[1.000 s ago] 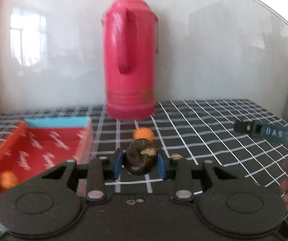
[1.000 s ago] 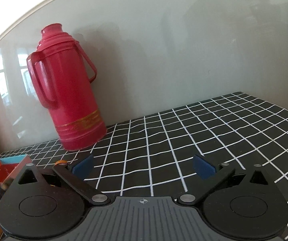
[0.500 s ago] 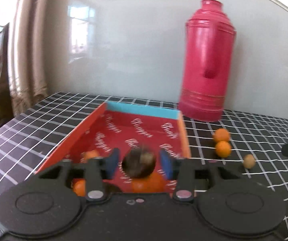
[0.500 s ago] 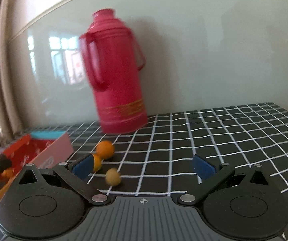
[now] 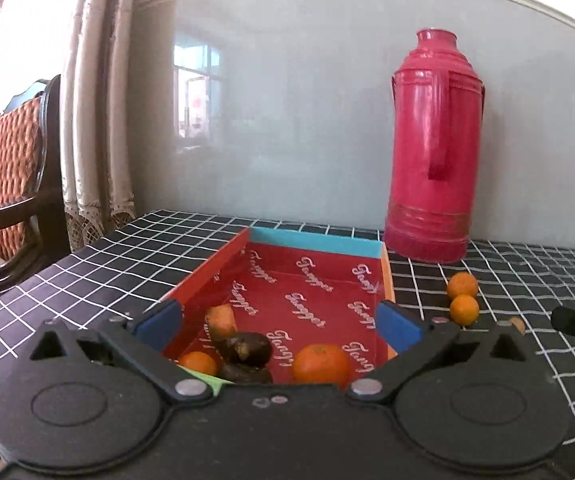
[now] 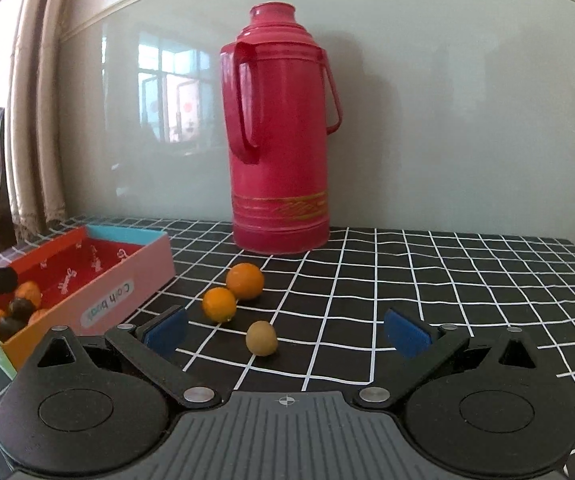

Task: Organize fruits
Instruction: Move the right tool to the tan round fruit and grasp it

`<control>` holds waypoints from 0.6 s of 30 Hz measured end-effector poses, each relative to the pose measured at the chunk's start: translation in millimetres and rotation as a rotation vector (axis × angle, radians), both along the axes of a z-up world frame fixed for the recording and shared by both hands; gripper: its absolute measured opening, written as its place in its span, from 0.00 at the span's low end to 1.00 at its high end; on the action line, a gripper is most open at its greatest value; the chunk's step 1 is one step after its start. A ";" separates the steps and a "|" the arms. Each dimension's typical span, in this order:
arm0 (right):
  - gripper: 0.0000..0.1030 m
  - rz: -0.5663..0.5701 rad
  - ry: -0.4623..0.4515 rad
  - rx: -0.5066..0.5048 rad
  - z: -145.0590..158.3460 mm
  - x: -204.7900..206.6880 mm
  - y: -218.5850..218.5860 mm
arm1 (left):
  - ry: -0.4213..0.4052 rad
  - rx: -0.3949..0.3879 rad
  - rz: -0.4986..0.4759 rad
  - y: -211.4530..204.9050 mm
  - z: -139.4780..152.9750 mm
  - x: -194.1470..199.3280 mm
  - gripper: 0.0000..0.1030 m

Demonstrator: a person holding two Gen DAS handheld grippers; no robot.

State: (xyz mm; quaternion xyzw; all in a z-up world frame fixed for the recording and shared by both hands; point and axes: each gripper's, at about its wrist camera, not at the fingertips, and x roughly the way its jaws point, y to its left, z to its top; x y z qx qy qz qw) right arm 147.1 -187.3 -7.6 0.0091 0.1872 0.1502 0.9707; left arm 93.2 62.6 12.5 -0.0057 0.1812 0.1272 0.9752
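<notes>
My left gripper [image 5: 279,324] hangs over the near end of the red box [image 5: 223,260]; its jaws are opening wide and nothing is between the pads. Below it in the box lie a dark brown fruit [image 5: 243,346], a second dark one [image 5: 247,374] and several oranges, one of them large [image 5: 319,362]. On the cloth right of the box lie two small oranges [image 6: 245,275] [image 6: 219,304] and a small tan fruit [image 6: 261,338]. My right gripper [image 6: 287,330] is open and empty, just short of the tan fruit.
A tall red thermos [image 6: 279,140] stands by the wall behind the loose fruits. The table carries a black checked cloth [image 6: 447,280], and its left edge is near the box. A wicker chair [image 5: 3,168] and curtains are on the left.
The left gripper swung left over the box and opened, letting the dark fruit drop into it. The right gripper turned left, bringing the loose fruits and box into view.
</notes>
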 end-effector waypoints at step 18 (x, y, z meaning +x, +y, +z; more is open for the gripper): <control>0.76 0.026 0.077 -0.108 -10.7 35.3 33.6 | 0.005 -0.038 0.039 33.0 -4.3 1.8 0.94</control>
